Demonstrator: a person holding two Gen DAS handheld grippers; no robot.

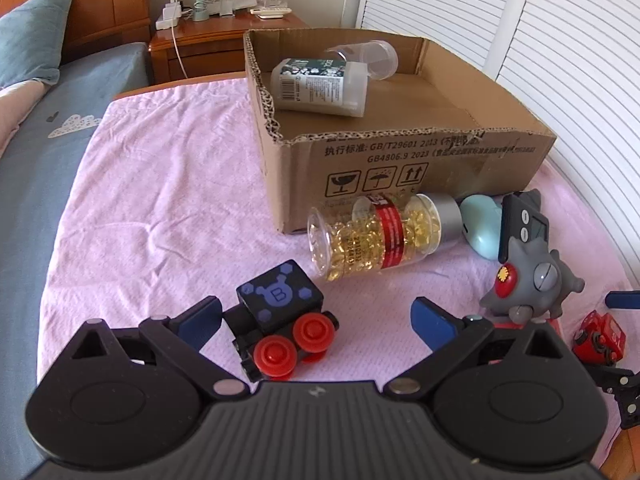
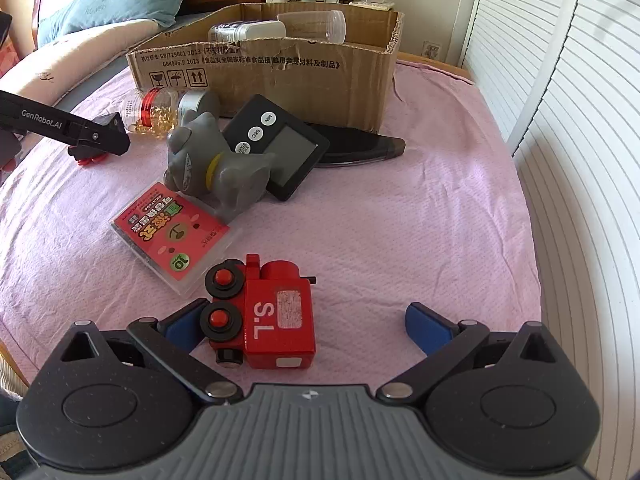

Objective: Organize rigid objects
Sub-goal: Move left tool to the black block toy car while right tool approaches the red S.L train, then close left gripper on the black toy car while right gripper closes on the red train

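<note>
My left gripper is open around a black toy train block with red wheels, which lies near its left finger on the pink cloth. My right gripper is open around a red toy train marked "S.L", tipped on its side close to the left finger. An open cardboard box holds a white bottle and a clear cup. In front of the box lie a capsule bottle, a grey toy figure and a black timer.
A red card pack lies beside the grey toy. A mint green object and a black flat object rest by the box. A bed with a blue pillow is left, a nightstand behind, and white louvred doors right.
</note>
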